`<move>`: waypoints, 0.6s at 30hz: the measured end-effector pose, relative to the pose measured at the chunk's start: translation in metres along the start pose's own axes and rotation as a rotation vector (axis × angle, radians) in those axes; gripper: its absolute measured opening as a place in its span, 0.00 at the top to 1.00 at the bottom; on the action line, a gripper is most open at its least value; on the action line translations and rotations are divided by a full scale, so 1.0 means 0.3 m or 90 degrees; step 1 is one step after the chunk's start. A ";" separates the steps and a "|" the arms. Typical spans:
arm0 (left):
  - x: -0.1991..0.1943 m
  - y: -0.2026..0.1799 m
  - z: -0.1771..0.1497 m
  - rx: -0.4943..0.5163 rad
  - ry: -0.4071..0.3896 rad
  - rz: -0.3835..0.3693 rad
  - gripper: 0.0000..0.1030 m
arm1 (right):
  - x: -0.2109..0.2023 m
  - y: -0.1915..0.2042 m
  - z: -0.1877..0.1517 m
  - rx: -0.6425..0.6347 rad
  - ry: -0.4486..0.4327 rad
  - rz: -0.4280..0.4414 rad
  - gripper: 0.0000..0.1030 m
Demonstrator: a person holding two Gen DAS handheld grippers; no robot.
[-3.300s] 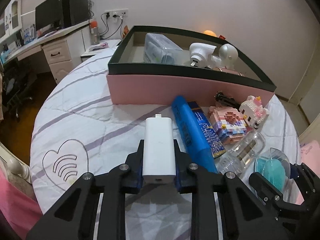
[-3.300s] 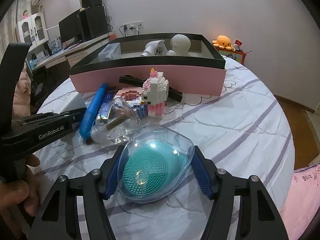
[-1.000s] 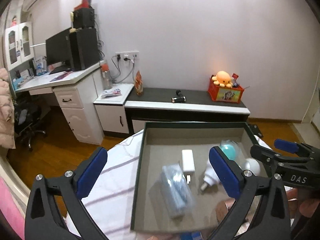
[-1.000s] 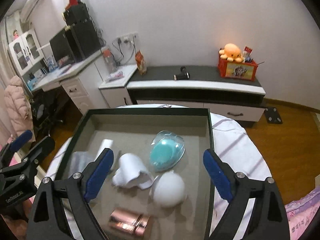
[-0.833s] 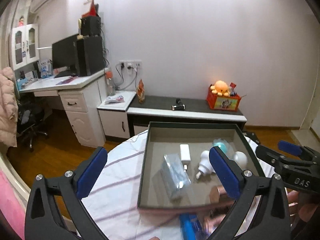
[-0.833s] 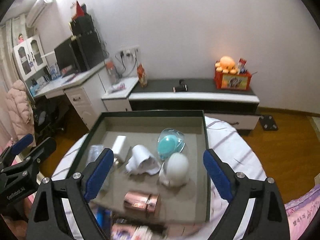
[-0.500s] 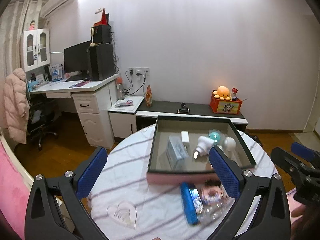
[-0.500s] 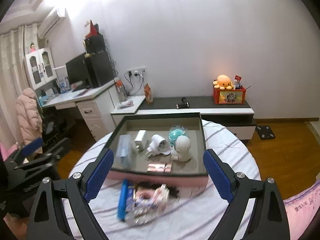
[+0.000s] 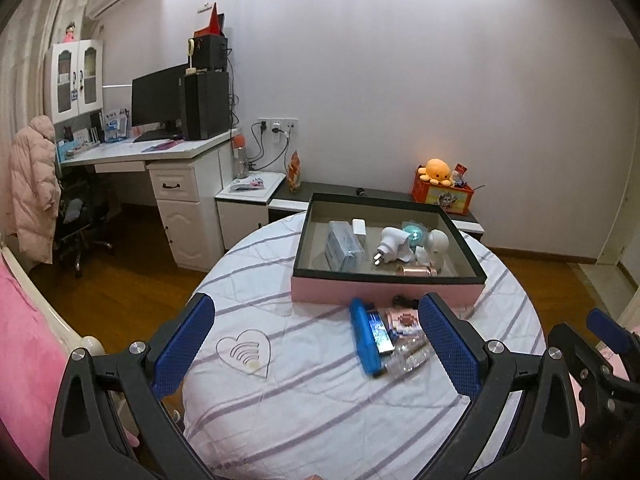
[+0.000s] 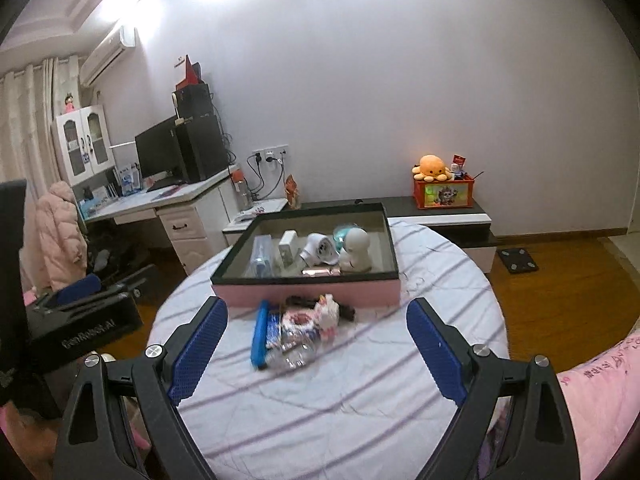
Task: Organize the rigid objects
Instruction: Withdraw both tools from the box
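Observation:
A pink box with a dark rim (image 9: 384,293) (image 10: 308,295) stands on the far side of the round table. In it lie a white charger (image 9: 359,227), a teal brush in a clear case (image 9: 412,233), a white plug (image 9: 390,242), a white round figure (image 10: 356,248), a copper tube (image 9: 416,270) and a clear packet (image 9: 344,246). In front of the box lie a blue case (image 9: 362,340) (image 10: 259,334), a block toy (image 10: 320,316) and a clear bottle (image 9: 408,356). My left gripper (image 9: 316,314) and right gripper (image 10: 318,316) hang open and empty, short of this pile.
The table carries a white striped cloth (image 9: 320,400) with a heart print (image 9: 244,354). Pink bedding (image 9: 24,340) lies at the near left and near right (image 10: 592,380). Behind stand a desk with a monitor (image 9: 156,100), a low cabinet (image 10: 440,208) and an orange toy box (image 10: 442,192).
Both grippers have let go of the charger and the brush, which now lie in the box. Over the last second both drew back from above the box toward the table's near edge.

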State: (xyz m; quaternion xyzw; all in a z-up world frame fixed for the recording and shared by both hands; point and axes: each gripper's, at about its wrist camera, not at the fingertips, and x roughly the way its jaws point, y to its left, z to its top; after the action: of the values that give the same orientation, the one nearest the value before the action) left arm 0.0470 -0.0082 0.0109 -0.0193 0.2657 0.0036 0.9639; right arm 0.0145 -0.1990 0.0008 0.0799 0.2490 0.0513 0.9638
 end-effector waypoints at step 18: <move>-0.020 0.027 -0.052 -0.002 0.016 0.000 0.00 | -0.005 0.033 -0.036 -0.020 0.017 0.006 0.10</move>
State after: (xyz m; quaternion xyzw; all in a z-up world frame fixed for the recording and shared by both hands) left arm 0.0338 -0.0008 0.0003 -0.0206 0.2775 0.0035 0.9605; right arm 0.0074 -0.1882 -0.0061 0.0654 0.2608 0.0610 0.9613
